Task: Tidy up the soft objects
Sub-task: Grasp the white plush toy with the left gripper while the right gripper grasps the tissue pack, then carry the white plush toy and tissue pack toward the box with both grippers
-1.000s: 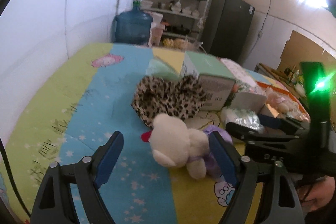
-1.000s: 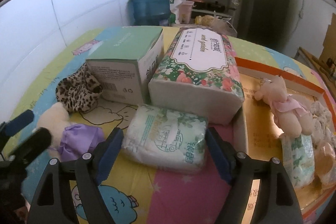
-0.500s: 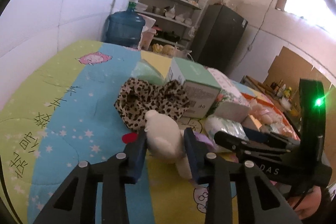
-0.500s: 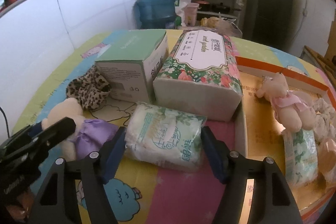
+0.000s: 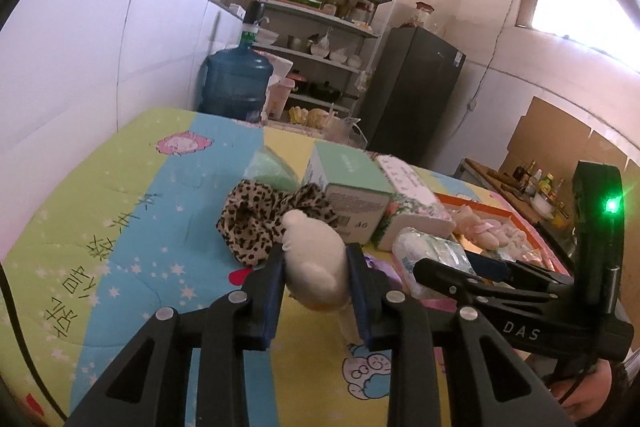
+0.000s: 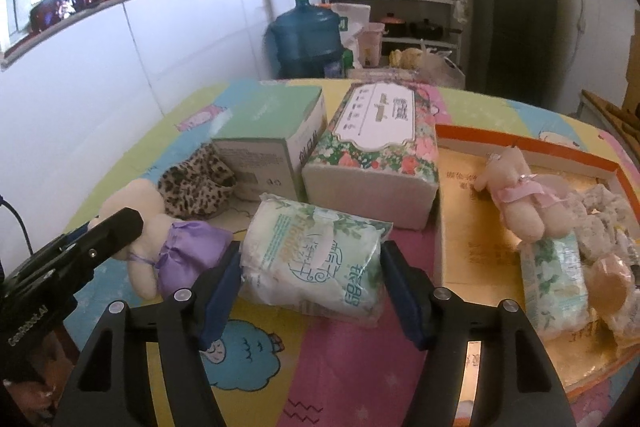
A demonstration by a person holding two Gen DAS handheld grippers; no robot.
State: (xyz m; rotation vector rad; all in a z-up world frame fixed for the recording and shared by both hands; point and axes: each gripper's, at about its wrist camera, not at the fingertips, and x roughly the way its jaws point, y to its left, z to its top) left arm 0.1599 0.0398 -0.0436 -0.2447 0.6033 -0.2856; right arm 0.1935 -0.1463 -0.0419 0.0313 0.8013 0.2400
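My left gripper (image 5: 316, 267) is shut on the cream head of a plush bear in a purple dress (image 5: 314, 259), lifted slightly off the quilt. The bear (image 6: 180, 251) and the left gripper (image 6: 108, 231) also show in the right wrist view. My right gripper (image 6: 312, 275) is shut on a green-and-white soft tissue pack (image 6: 312, 263) on the table; its pads press both sides. The right gripper (image 5: 480, 275) shows in the left wrist view beside the pack (image 5: 428, 251). A leopard-print cloth (image 5: 260, 215) lies behind the bear.
An orange-rimmed shallow box (image 6: 532, 147) at the right holds a pink-dressed bear (image 6: 512, 195), another tissue pack (image 6: 556, 275) and other soft items. A green carton (image 6: 272, 135) and a floral tissue block (image 6: 376, 151) stand behind. A white wall runs along the left.
My left gripper closed on the bear's head and raised it. My right gripper narrowed onto the tissue pack.
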